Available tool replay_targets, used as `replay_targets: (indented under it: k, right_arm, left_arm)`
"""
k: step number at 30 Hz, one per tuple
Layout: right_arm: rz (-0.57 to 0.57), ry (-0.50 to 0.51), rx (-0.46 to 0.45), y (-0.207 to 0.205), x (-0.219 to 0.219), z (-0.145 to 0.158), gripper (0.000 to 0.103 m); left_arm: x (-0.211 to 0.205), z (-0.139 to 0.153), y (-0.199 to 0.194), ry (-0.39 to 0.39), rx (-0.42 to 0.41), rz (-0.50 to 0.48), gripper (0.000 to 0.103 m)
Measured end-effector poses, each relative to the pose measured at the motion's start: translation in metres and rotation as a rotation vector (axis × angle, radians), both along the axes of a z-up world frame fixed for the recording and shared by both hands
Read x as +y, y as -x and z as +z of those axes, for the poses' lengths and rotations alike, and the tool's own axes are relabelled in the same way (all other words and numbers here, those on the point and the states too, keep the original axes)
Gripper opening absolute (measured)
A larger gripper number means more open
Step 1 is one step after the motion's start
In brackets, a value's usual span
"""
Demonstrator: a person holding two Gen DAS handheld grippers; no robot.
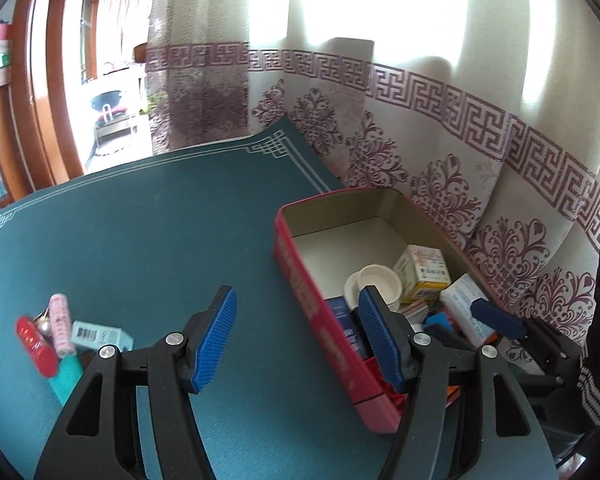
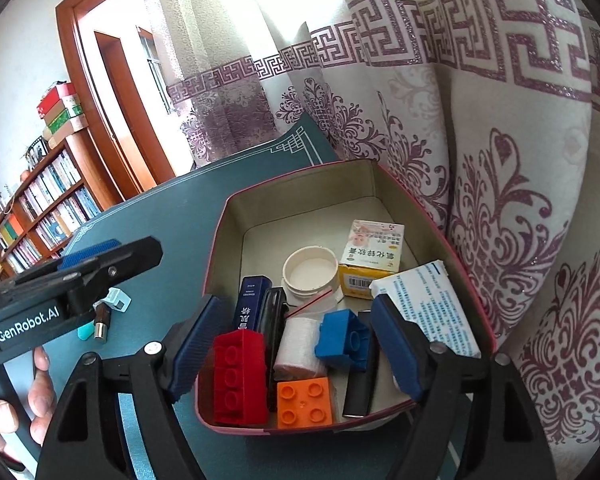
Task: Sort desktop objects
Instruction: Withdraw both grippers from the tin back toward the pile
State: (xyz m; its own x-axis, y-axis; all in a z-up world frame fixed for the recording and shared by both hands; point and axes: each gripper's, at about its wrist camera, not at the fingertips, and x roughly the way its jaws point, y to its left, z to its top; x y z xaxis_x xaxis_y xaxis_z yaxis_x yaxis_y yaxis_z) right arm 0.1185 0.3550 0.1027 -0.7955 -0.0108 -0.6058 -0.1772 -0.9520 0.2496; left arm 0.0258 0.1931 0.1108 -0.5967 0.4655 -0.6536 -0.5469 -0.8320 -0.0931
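My red rectangular metal tin, cream inside, sits on the teal mat against the curtain, holding blocks, cartons and a white tub. My left gripper gapes empty beside it; my right gripper gapes empty over its near end.

"GenRobot.AI" stands in white letters on the black body of the left hand-held gripper. The yellow-and-white carton in the red tin carries Chinese characters and a barcode, too small to read.
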Motion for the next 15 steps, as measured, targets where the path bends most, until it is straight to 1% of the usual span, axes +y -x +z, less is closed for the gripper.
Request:
replay_targets:
  k: [5,15]
  right_arm:
    - [0.007,-0.002,0.004,0.000,-0.006,0.000,0.082]
    - [0.027,-0.015,0.020,-0.001,-0.022,0.004,0.083]
  left_arm:
    - [-0.023,-0.006,0.004,0.005,-0.018,0.055,0.067]
    - [-0.079,-0.016,0.023,0.012,-0.043,0.217,0.067]
